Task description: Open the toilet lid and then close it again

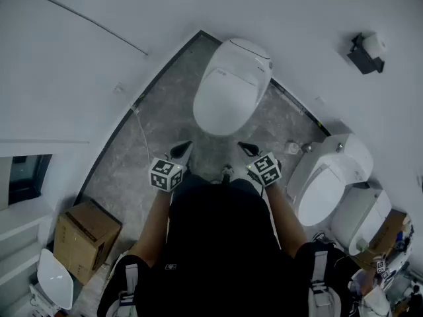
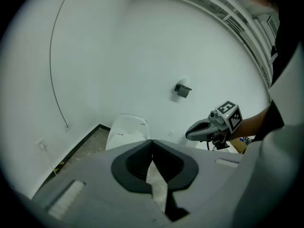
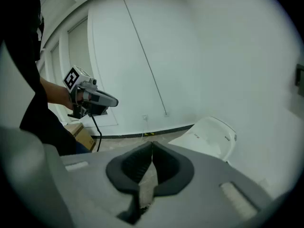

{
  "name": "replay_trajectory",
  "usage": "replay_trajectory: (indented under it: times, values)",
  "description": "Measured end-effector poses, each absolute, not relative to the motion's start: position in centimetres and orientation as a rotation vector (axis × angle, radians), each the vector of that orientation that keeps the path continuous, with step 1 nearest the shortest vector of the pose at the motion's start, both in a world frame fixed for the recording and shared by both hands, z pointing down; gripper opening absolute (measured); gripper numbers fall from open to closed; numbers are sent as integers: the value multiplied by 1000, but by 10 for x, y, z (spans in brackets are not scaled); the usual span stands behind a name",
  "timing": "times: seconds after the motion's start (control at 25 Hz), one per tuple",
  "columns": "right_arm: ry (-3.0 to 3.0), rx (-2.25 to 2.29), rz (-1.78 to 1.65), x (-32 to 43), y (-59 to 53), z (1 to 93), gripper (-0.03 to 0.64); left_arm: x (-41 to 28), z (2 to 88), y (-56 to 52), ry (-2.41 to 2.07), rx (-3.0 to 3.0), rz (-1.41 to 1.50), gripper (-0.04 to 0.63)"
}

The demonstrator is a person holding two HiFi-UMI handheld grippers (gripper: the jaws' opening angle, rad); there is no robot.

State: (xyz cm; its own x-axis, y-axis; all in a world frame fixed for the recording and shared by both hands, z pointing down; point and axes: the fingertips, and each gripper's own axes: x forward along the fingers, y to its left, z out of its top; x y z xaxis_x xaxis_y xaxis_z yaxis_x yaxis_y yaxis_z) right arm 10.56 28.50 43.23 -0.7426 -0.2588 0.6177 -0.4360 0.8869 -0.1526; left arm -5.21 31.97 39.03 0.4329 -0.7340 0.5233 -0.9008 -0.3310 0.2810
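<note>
Lying beyond hand-held grippers (image 1: 182,150) (image 1: 247,149): toilet lid (image 1: 225,99) (down)

No legible text anywhere. Small mark on toilet lid (image 1: 228,88) near the hinge end: too small to read. On left marker cube (image 1: 166,174) and right marker cube (image 1: 266,169): black-and-white square patterns only, no characters.

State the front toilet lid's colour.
The toilet lid is white, clearest in the head view.
</note>
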Motion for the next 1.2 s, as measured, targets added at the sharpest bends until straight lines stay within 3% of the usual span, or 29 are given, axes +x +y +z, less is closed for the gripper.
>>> replay_trajectory:
  times: [0.56, 1.2]
  values:
    - [-2470, 444, 358, 133, 293, 432, 3, -16, 388, 337, -1434, 2126, 392, 11]
    - [-2363, 458, 428, 109, 282, 459, 3, -56, 417, 313, -1340, 2073, 349, 11]
